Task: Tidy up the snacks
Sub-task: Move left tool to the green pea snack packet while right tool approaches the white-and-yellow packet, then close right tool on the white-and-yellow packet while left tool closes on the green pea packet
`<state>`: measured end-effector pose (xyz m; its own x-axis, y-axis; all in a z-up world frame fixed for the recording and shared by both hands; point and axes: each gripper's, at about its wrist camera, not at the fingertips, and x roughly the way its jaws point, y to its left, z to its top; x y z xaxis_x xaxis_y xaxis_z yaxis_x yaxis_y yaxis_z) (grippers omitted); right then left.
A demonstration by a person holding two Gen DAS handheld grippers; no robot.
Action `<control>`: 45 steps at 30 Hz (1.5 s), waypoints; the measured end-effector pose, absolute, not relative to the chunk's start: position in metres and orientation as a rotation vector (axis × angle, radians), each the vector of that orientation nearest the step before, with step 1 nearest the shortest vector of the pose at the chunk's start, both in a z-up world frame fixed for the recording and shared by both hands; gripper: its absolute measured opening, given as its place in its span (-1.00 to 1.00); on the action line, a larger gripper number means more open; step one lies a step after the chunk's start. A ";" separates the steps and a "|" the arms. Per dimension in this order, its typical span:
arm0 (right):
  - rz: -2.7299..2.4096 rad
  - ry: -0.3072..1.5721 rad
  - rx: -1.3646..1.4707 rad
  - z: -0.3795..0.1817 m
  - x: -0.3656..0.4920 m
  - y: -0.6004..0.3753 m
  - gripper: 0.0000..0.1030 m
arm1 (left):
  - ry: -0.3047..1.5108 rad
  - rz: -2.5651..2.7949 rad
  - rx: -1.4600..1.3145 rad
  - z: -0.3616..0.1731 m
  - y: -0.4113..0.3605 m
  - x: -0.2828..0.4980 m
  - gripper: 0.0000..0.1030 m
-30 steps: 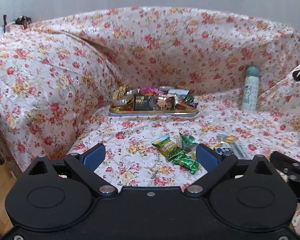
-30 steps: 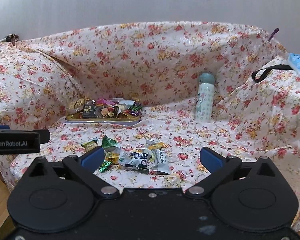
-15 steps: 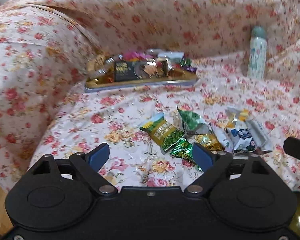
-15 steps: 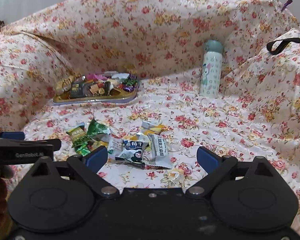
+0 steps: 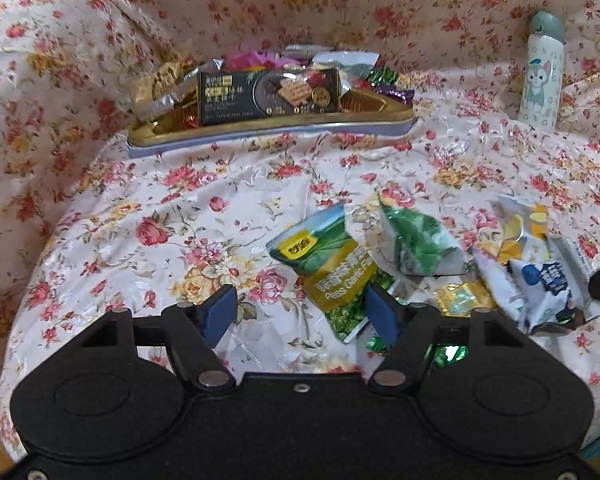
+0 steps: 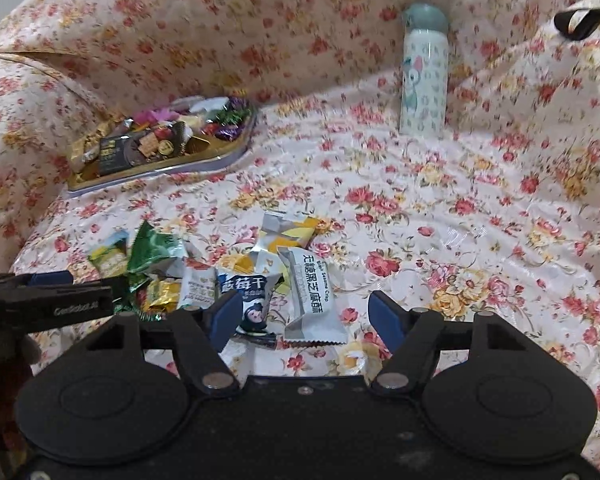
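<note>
Moved down and in toward the loose snack packets (image 5: 400, 264) on the flowered sofa cover (image 5: 180, 208) since a second ago; both sets of jaws just narrowed, pinching nothing. Left gripper (image 5: 300, 316) at the green pea packet (image 5: 332, 272), right gripper (image 6: 302, 314) over the sesame packet (image 6: 314, 296). Tray (image 5: 268, 130) waiting behind, half filled; pickups likely next

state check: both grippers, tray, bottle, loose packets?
left gripper: open, jaws have just been closing, nothing gripped; pea packet lies between the fingers.
right gripper: open, jaws have just been closing, nothing gripped; sesame packet lies between the fingers.
tray: flat on the cover, holding snacks.
bottle: upright, capped.
loose packets: sealed, scattered on the cover.
</note>
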<state>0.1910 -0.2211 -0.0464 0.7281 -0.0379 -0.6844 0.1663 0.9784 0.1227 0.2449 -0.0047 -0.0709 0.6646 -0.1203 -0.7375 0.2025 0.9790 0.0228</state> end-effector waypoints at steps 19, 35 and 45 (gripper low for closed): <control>-0.112 0.818 0.197 -0.068 0.273 -0.217 0.36 | 0.874 -0.164 0.062 -0.074 0.020 0.282 0.63; -0.046 0.798 0.063 -0.076 0.291 -0.200 -0.26 | 0.922 -0.150 -0.078 -0.060 0.045 0.297 0.57; -0.005 0.774 0.007 -0.078 0.290 -0.193 -0.26 | 0.953 -0.161 -0.136 -0.056 0.030 0.317 0.57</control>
